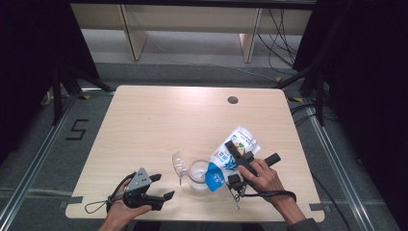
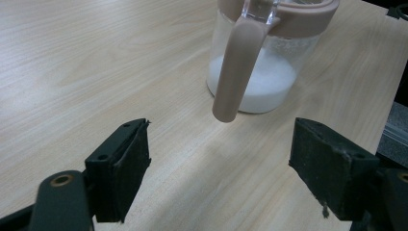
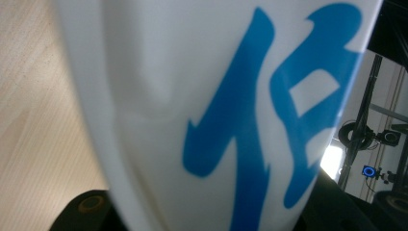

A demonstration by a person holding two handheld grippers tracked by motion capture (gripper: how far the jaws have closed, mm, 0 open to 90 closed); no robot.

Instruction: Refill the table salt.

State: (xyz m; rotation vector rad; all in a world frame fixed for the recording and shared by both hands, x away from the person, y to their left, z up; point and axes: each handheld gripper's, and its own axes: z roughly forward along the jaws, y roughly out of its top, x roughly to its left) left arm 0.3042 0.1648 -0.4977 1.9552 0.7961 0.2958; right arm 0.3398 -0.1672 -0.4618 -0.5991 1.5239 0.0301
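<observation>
Meanwhile right gripper (image 1: 230, 166) jaws clamp the pouch (image 1: 234, 148); left gripper (image 1: 162, 186) gapes near table edge.

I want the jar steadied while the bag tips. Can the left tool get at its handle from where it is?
Probably yes. The left tool is open and aimed at the jar's handle, with bare table between them. The bag, held by the right tool, leans in from the jar's far side.
</observation>
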